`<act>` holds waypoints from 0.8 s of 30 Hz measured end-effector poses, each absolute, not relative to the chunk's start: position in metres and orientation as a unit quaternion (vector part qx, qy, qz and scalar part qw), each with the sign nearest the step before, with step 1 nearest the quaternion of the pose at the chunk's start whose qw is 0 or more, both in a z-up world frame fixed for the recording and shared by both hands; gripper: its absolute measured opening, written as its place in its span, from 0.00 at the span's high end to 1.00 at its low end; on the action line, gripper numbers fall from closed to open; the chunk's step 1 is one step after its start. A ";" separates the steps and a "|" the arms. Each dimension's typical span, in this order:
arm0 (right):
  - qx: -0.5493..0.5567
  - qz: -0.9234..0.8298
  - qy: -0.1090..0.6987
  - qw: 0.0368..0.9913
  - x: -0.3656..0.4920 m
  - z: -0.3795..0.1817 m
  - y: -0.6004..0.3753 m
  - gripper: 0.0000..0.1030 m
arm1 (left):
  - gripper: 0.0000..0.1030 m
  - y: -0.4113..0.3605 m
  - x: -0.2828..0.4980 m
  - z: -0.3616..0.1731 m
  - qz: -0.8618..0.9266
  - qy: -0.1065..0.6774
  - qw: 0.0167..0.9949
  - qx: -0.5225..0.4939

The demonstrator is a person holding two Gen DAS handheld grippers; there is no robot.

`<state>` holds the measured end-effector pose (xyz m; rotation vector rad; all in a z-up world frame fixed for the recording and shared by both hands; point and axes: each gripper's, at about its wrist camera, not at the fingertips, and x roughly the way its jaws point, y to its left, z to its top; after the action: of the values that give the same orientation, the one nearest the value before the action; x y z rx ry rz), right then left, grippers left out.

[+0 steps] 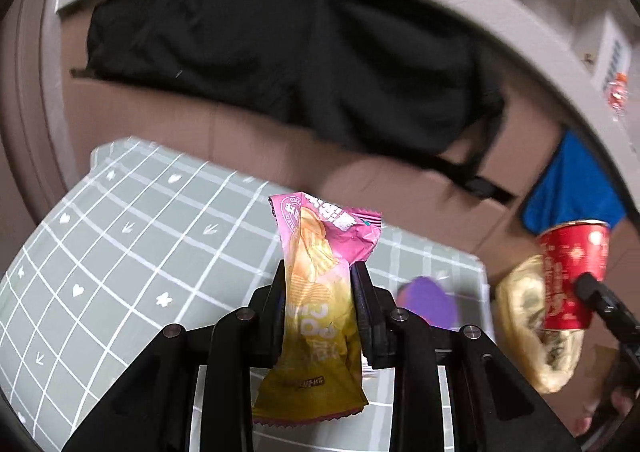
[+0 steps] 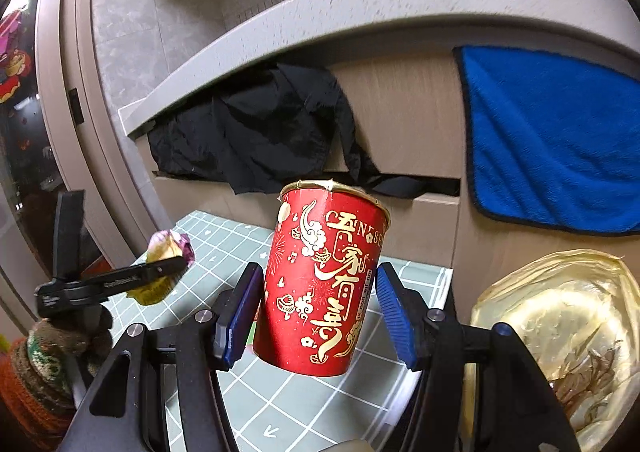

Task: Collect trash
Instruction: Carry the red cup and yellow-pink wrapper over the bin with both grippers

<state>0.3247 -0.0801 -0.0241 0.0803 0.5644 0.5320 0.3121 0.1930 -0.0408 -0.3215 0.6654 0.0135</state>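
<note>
Two pieces of trash are already off the bench [image 1: 120,236] in our grip, one in each hand. Our left gripper [image 1: 318,284] has its fingers clamped on a pink-and-yellow chip bag [image 1: 316,292], which stands up between them with its long axis running away from the camera, crumpled top beyond the fingertips and tail hanging back toward the wrist. Our right gripper [image 2: 318,296] holds a red paper cup [image 2: 320,284] upright; its blue-padded fingers [image 2: 236,316] flank the cup's lower body, the left pad against the wall, while the right pad seems to sit just off it, so we cannot tell how firm that hold is. A yellowish plastic bag [image 2: 560,336] hangs open just to the right of the cup, with what looks like scraps inside, and we judge it to be where the trash goes. That puts the right hand and its cup nearer the bag's mouth, and the left must cross over with the chip bag. A purple scrap [image 1: 430,300] lies on the checked bench cover beyond our left fingers.
</note>
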 end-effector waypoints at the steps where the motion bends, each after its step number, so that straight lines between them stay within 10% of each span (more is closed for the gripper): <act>1: 0.039 0.257 0.271 0.927 0.321 -0.021 -0.085 0.46 | 0.71 0.188 0.311 -0.037 0.002 0.321 0.934 -0.155; 24: 0.057 0.125 0.210 0.968 0.281 0.015 -0.252 0.46 | 0.71 -0.044 0.293 0.030 -0.175 0.212 0.959 -0.062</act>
<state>0.2811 -0.2525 0.0148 0.1157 0.4249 0.2530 0.2931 -0.0435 0.0304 -0.1254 0.4299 -0.3545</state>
